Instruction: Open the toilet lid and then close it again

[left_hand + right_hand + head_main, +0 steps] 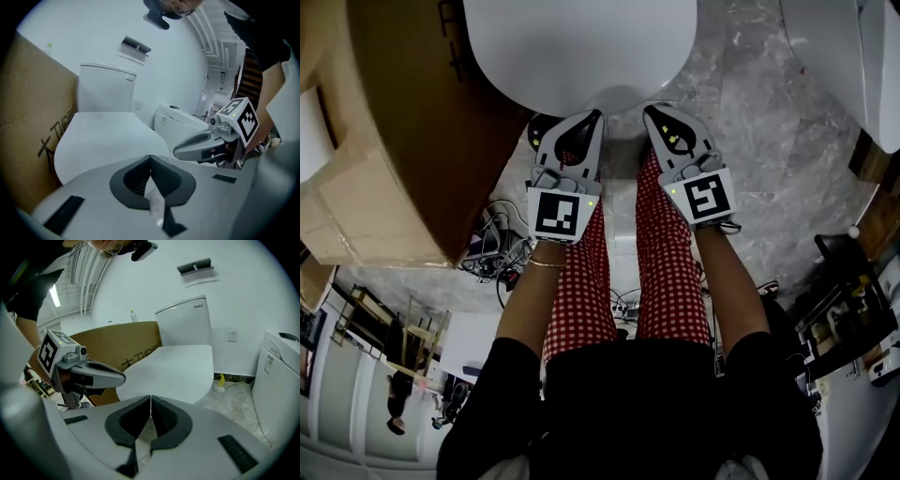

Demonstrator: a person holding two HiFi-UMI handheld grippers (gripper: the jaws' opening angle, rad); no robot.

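Note:
A white toilet stands ahead with its lid (581,47) down flat; the lid (103,136) and the cistern (105,86) show in the left gripper view, and the lid (176,369) and cistern (185,324) in the right gripper view. My left gripper (592,117) is shut, its tip just short of the lid's front edge, with nothing in it. My right gripper (654,112) is shut as well, beside the left, near the front rim and also empty. Each gripper view shows its own jaws meeting, left gripper (151,164) and right gripper (150,404).
A big cardboard box (403,131) stands close on the toilet's left. A second white toilet (281,380) is on the right. Cables and clutter (492,253) lie on the marble floor (769,141) behind my feet. A wall socket (232,335) and a yellow-capped hose (219,383) sit by the wall.

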